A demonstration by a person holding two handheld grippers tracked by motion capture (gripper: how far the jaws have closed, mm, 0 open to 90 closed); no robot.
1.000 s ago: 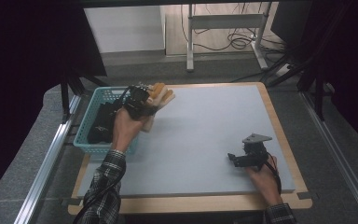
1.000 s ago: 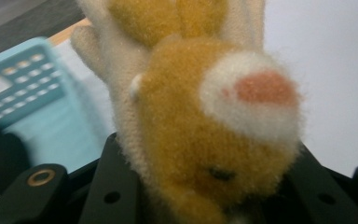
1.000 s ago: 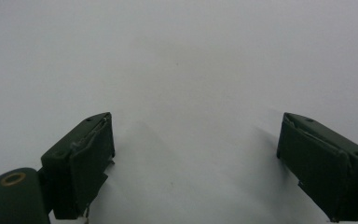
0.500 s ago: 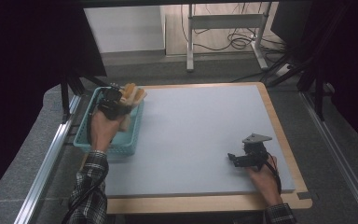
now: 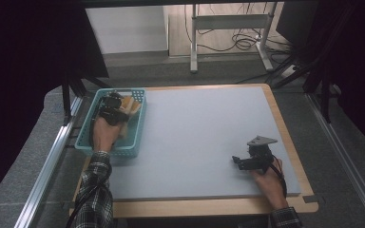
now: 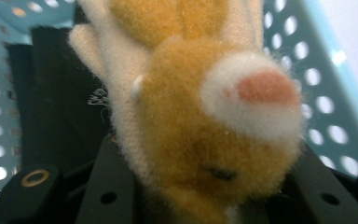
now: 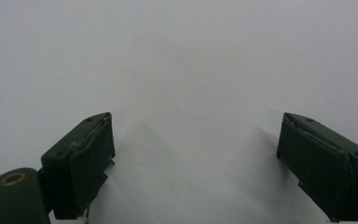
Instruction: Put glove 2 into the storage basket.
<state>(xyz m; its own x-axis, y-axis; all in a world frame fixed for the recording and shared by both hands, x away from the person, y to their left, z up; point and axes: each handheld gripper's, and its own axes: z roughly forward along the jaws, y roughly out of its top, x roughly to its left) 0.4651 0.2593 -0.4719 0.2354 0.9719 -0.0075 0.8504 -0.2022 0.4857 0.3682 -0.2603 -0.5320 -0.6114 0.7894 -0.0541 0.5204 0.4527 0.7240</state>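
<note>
Left tool (image 5: pixel 120 110) gripping plush toy (image 6: pixel 200 116) in basket (image 5: pixel 138 124)

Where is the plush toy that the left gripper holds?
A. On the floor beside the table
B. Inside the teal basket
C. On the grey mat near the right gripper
B: the plush toy sits between the left gripper jaws, with teal basket walls around it.
</note>
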